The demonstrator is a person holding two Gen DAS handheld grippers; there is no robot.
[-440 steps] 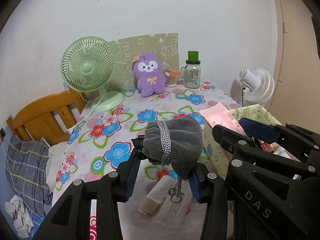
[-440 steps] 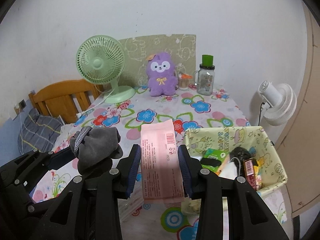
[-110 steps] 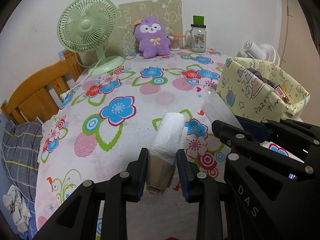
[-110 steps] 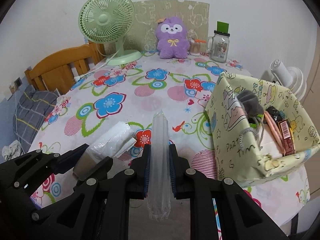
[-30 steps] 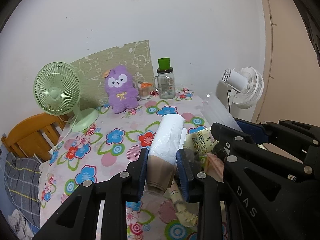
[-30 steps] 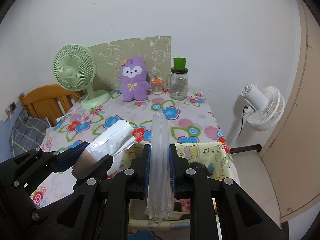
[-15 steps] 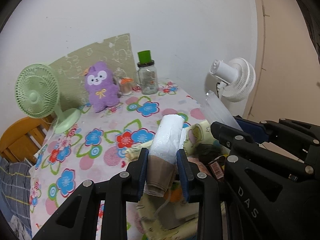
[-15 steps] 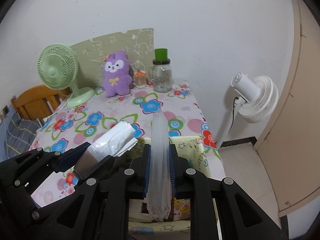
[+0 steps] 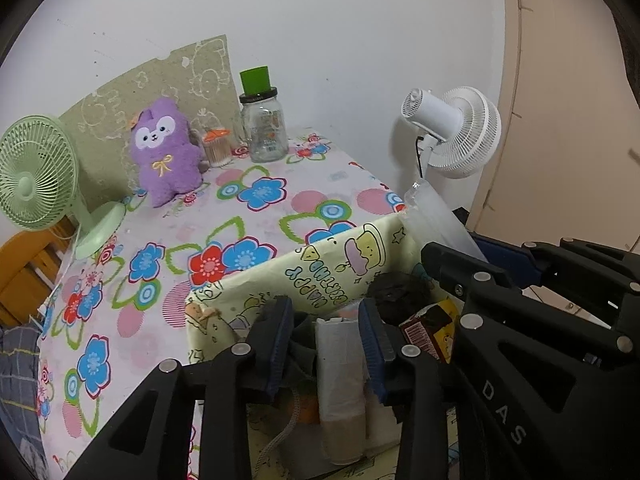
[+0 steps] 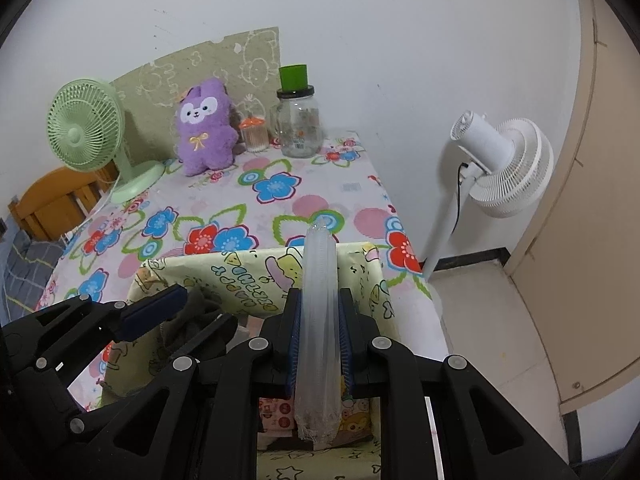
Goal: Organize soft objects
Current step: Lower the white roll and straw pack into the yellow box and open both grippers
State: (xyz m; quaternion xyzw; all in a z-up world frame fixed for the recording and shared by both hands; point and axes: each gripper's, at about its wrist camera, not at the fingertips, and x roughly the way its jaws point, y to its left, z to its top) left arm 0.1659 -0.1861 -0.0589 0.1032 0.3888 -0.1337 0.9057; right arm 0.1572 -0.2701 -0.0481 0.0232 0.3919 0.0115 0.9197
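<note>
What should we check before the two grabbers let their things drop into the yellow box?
1. Left gripper over the yellow box: ok.
2. White roll freed: jaws opening, roll between them, contact cannot tell.
3. Right gripper grips the clear packet: ok, shut on it.
4. Clear packet above the box: ok.
5. Room left inside the box: cannot tell, it looks crowded.

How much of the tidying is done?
Several things already lie in the yellow fabric bin. The left tool is opening over it, letting go of the white roll. The right tool grips a clear plastic pack, not yet dropped in.
</note>
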